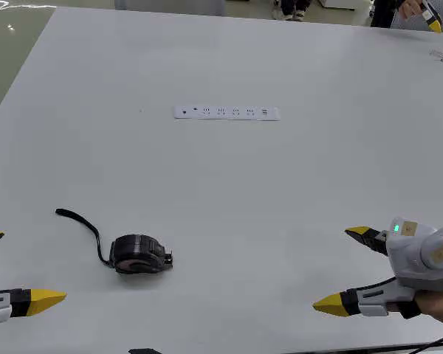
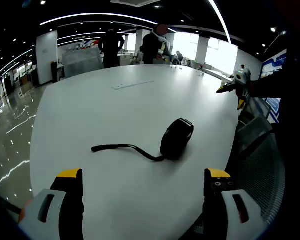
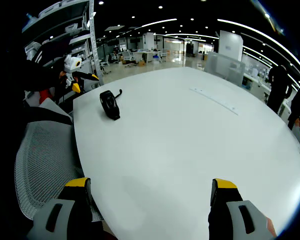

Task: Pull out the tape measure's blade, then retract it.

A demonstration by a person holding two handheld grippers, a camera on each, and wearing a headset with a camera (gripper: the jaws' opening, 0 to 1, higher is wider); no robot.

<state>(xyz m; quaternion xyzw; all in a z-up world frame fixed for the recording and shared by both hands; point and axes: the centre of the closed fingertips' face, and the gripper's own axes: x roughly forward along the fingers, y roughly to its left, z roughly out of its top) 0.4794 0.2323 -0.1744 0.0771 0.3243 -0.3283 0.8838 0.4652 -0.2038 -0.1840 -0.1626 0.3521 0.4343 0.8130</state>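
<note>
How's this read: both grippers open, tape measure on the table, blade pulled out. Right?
Wrong on the blade: it's retracted, with a strap trailing from the tape measure on the table, per the head view. Left gripper and right gripper are open.

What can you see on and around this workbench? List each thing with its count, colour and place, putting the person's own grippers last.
table: one, white, spans the scene.
tape measure: one, black, on the table's near left part.
strap: one, black, trailing left from the tape measure.
power strip: one, white, flat at mid-table, farther off.
mesh chair: one, pale grey, at the table's near edge.
people: at least two, dark clothing, standing beyond the far edge.
left gripper: one, grey, yellow-tipped jaws open, beside the tape measure.
right gripper: one, same colours, jaws open, near right.
</note>
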